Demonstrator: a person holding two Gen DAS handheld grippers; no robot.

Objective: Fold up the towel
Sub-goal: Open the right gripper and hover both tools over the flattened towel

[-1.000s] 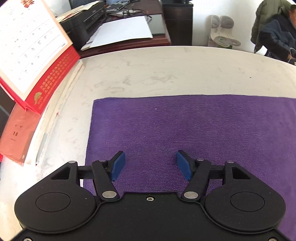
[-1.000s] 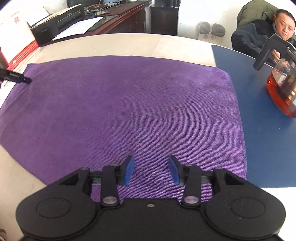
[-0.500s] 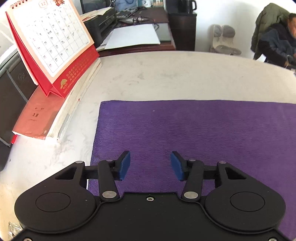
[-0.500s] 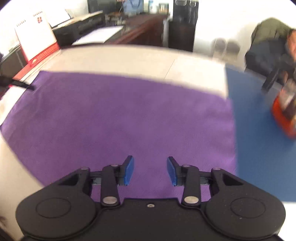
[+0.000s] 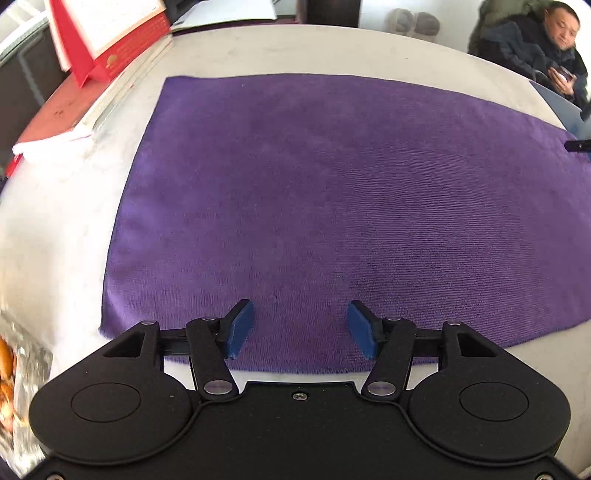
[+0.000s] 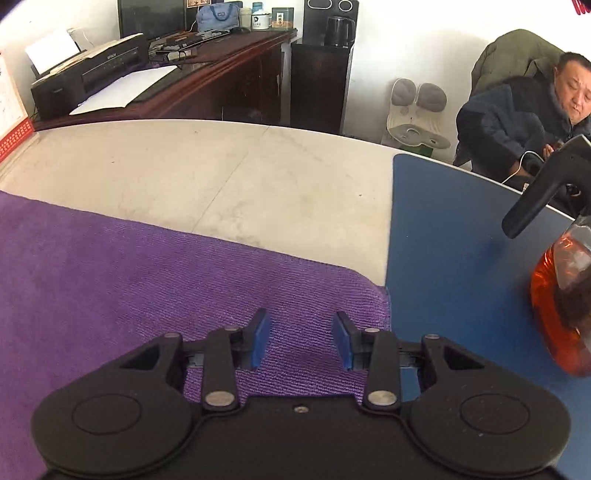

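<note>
Lying flat and unfolded on the worktop (image 5: 55, 206), the purple towel (image 5: 332, 192) awaits its first fold. Your left hand-held gripper (image 5: 300, 328) and right hand-held gripper (image 6: 300, 341) hover spread apart, empty; next, pinch an edge.

Counts on and around the table

One purple towel (image 5: 332, 192), two grippers, one desk calendar (image 5: 107, 33), one teapot (image 6: 561, 295), one seated man (image 6: 535, 110).

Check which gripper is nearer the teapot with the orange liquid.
Right. The right gripper hangs over the purple towel's right corner, beside the teapot. The left gripper sits at the towel's near-left end; no teapot in its view.
</note>
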